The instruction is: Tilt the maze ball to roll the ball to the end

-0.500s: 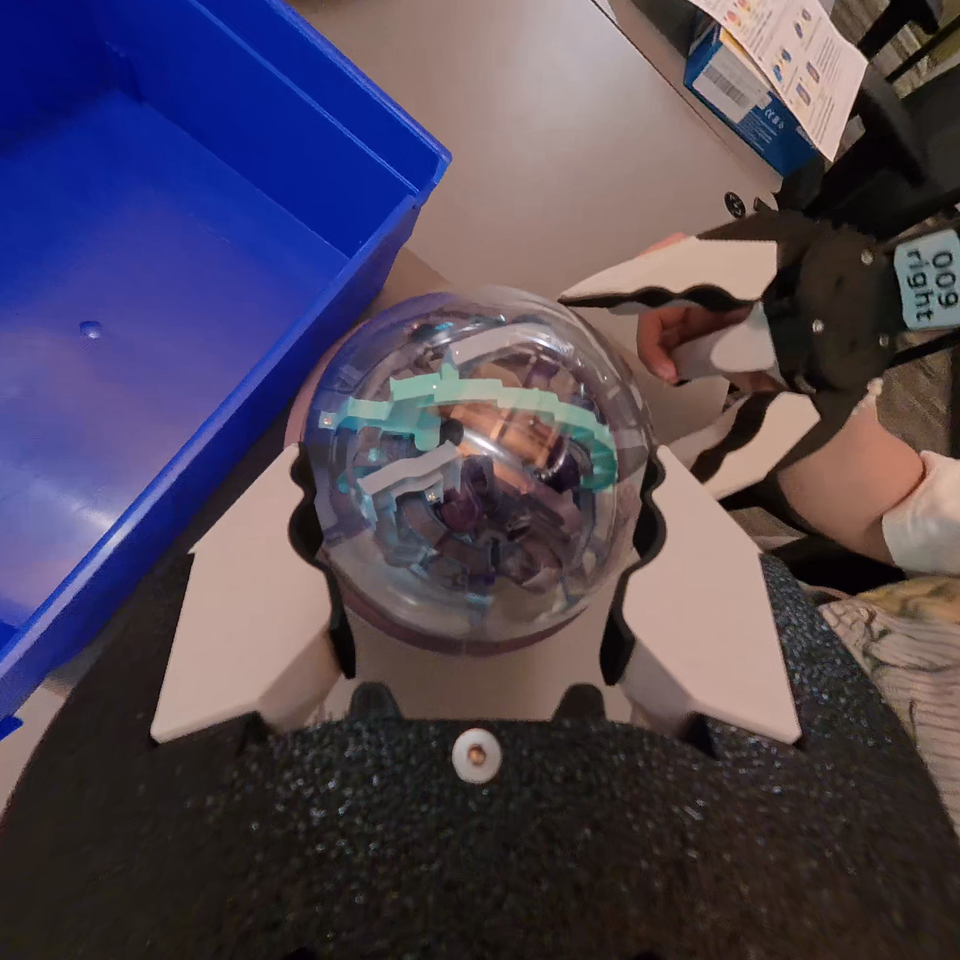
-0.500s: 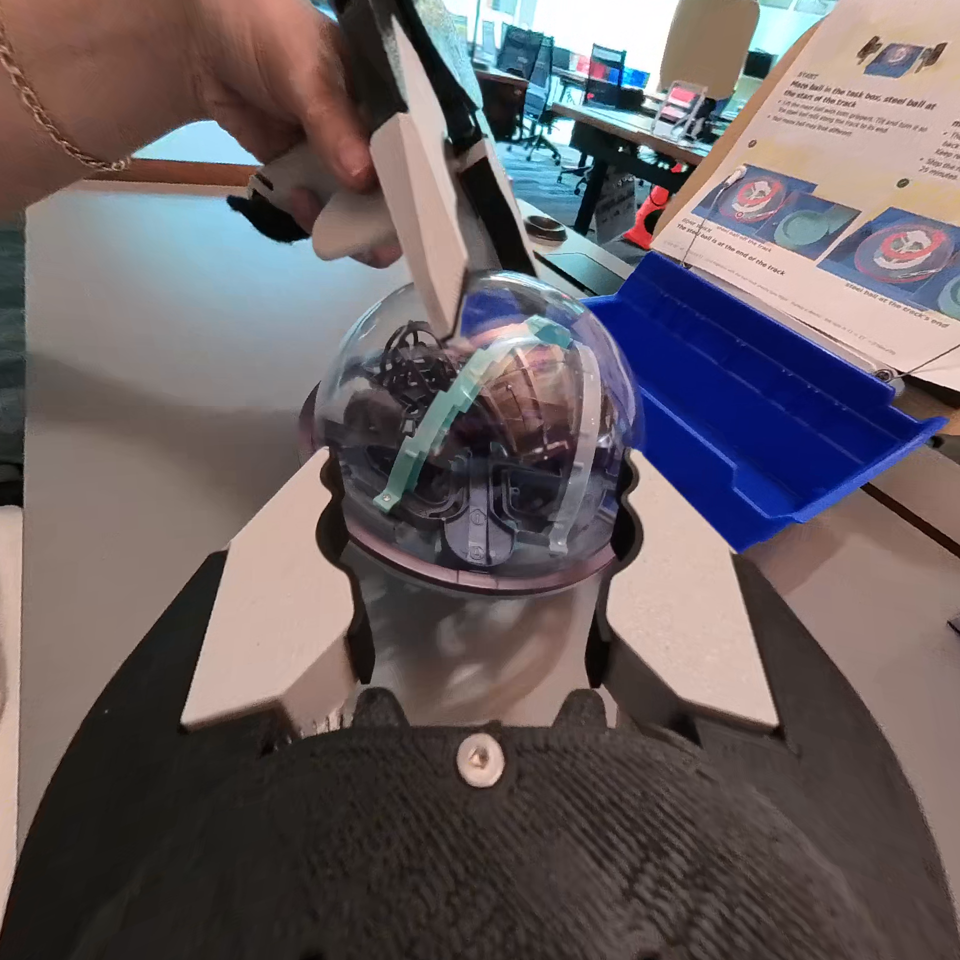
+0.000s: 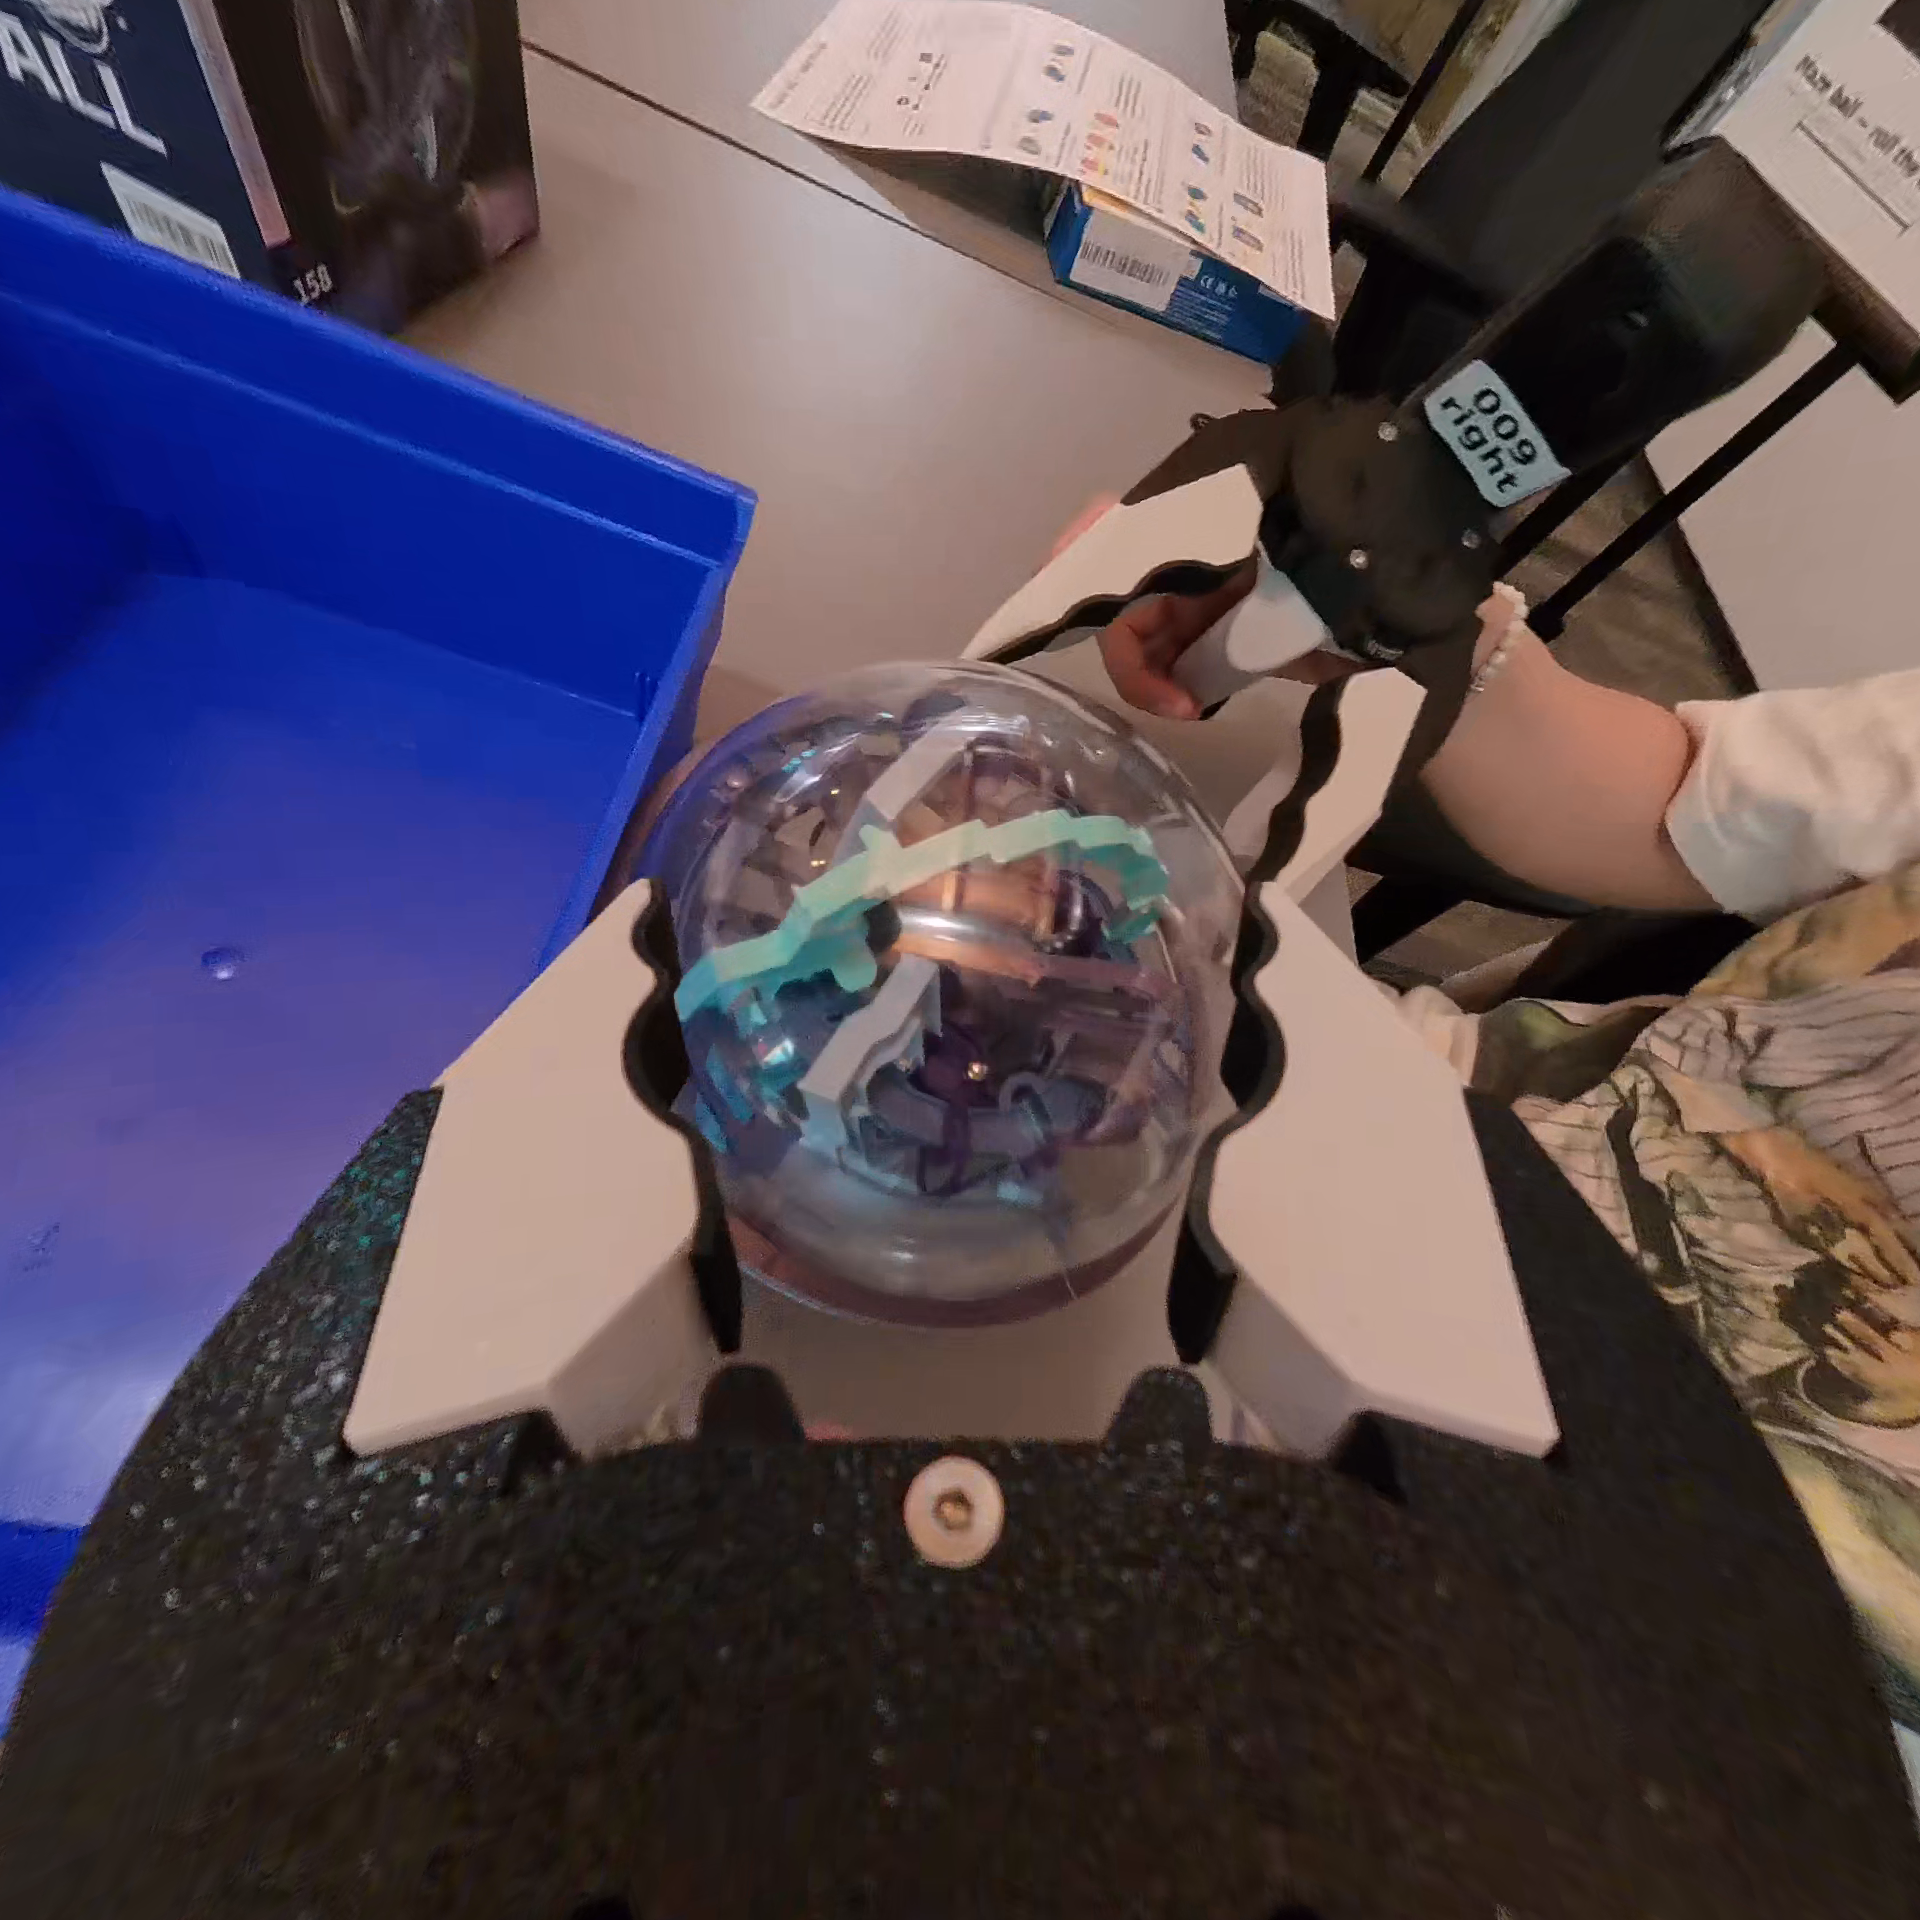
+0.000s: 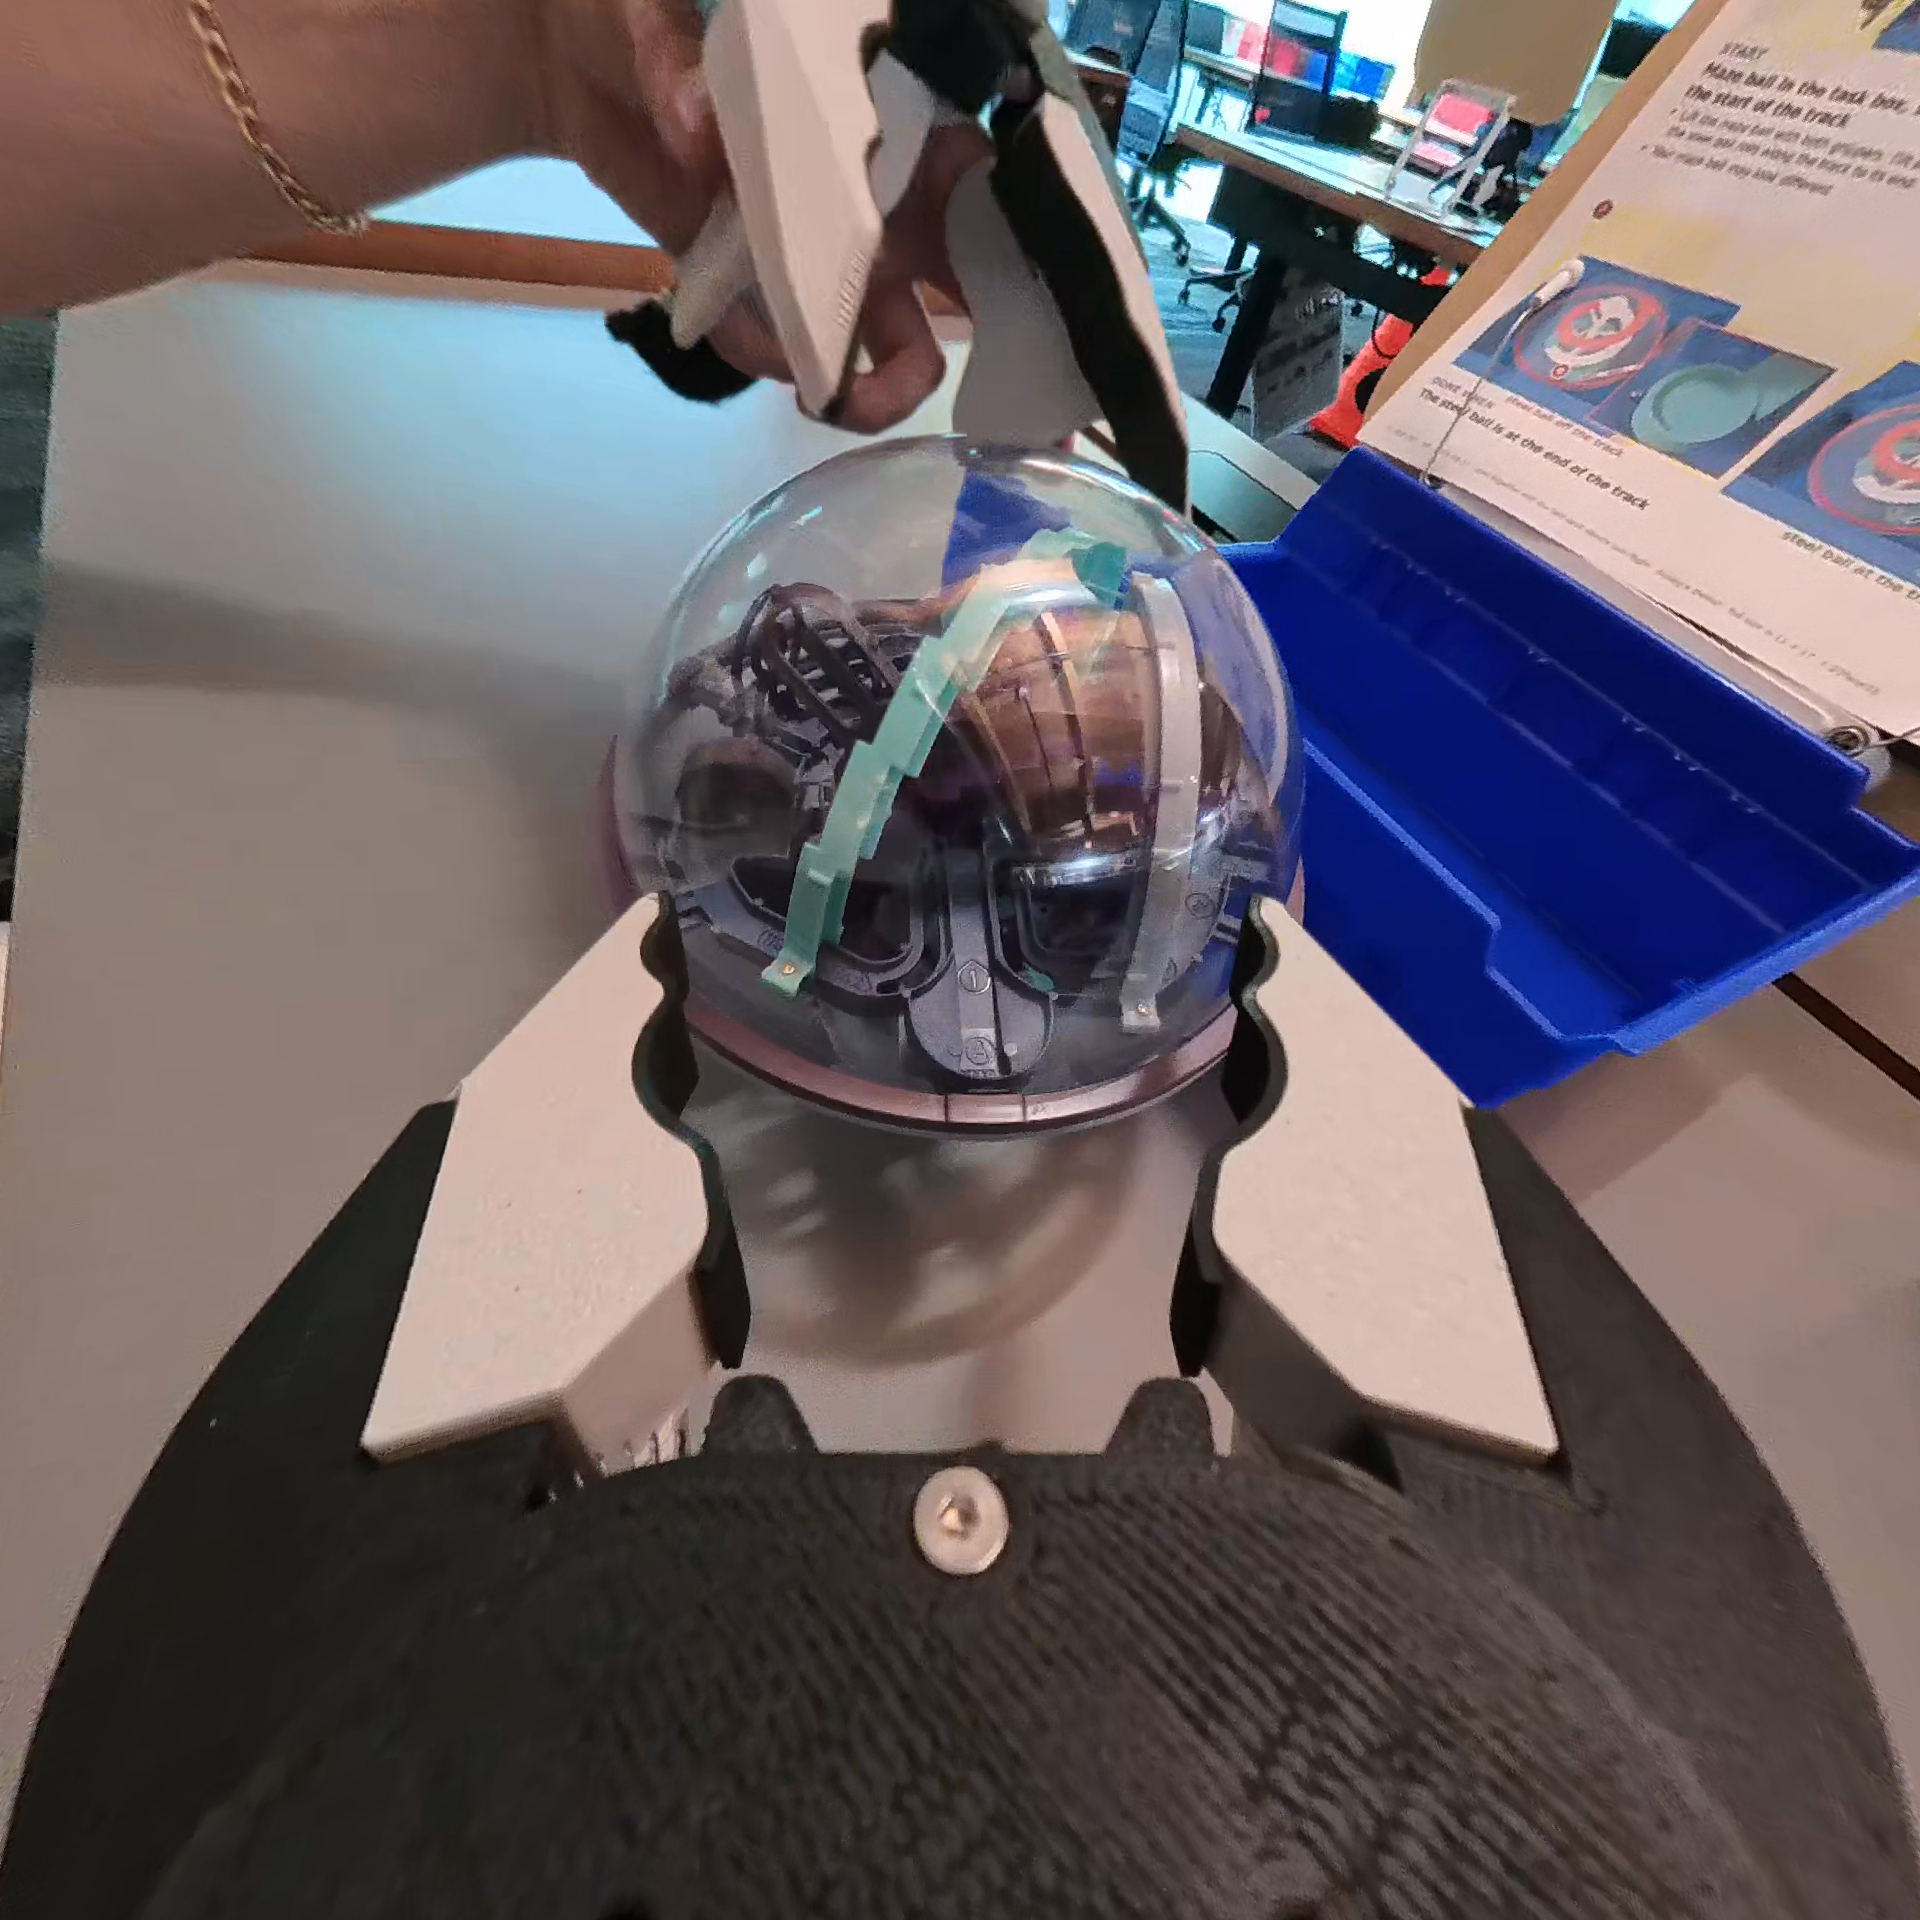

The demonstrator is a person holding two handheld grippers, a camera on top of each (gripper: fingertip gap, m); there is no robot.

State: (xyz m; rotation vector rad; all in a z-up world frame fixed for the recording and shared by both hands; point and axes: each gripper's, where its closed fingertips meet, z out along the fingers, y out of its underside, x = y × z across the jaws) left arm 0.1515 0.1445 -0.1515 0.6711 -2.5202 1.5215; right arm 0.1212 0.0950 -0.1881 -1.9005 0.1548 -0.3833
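Note:
The maze ball [image 3: 951, 997] is a clear sphere with a teal track, grey tracks and a purple rim. It is held between both grippers beside the blue bin. My left gripper [image 3: 951, 935] is shut on its sides from above. My right gripper [image 4: 956, 935] is shut on it just above the purple rim, with the maze ball [image 4: 951, 748] in front. The right gripper [image 3: 1122, 727] also shows at the ball's far right in the left wrist view. The left gripper [image 4: 987, 436] shows at the ball's top in the right wrist view. I cannot pick out the small steel ball with certainty.
An empty blue bin [image 3: 343, 727] lies just left of the ball and also shows in the right wrist view [image 4: 1558, 831]. A dark box [image 3: 260, 135], a small blue box [image 3: 1174, 281] under a paper sheet [image 3: 1060, 135], and an instruction board [image 4: 1704, 312] stand around. A person's forearm [image 3: 1538, 800] is at the right.
The left gripper has tipped, so its view now reaches farther across the table to the boxes. The ball has turned with it; the teal track sits at a new angle.

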